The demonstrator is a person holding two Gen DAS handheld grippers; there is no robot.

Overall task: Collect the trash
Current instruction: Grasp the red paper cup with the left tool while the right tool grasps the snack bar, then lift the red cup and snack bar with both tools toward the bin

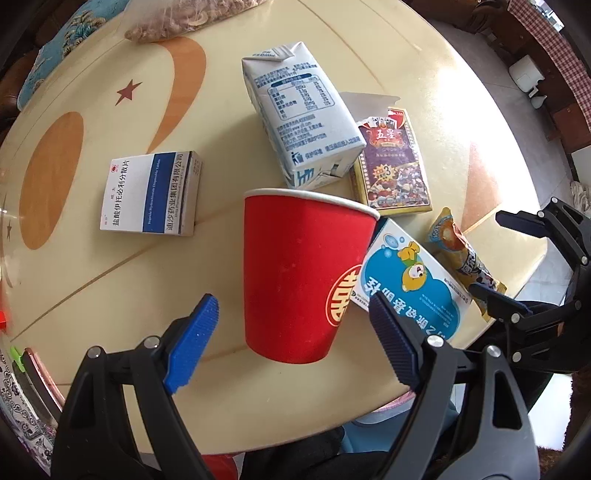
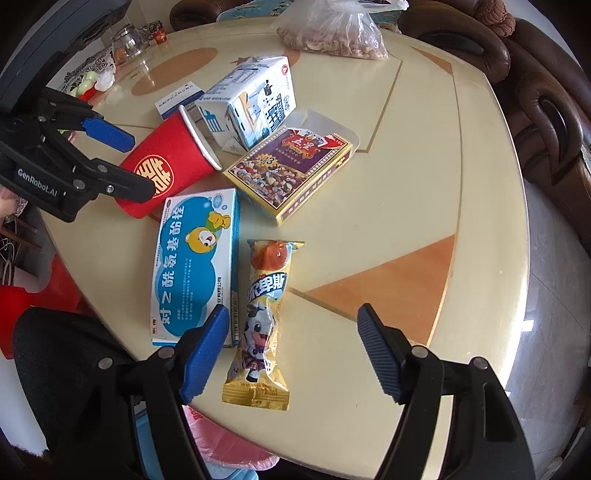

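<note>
A red paper cup point(image 1: 299, 273) lies on its side on the round table point(image 1: 110, 288); it also shows in the right wrist view point(image 2: 166, 166). My left gripper point(image 1: 295, 343) is open, its fingers on either side of the cup's base without touching it. A milk carton point(image 1: 299, 114), a playing-card box point(image 1: 391, 162), a blue-and-white medicine box point(image 2: 195, 266) and a yellow snack wrapper point(image 2: 262, 317) lie close by. My right gripper point(image 2: 291, 350) is open just above the wrapper's near end. A white-and-blue pill box point(image 1: 151, 192) lies to the left.
A plastic bag of nuts point(image 2: 336, 33) sits at the table's far side. A glass jar point(image 2: 129, 44) and small items stand at the far left edge. A brown sofa point(image 2: 535, 92) is behind the table. A pink bag point(image 2: 229, 443) hangs below the near edge.
</note>
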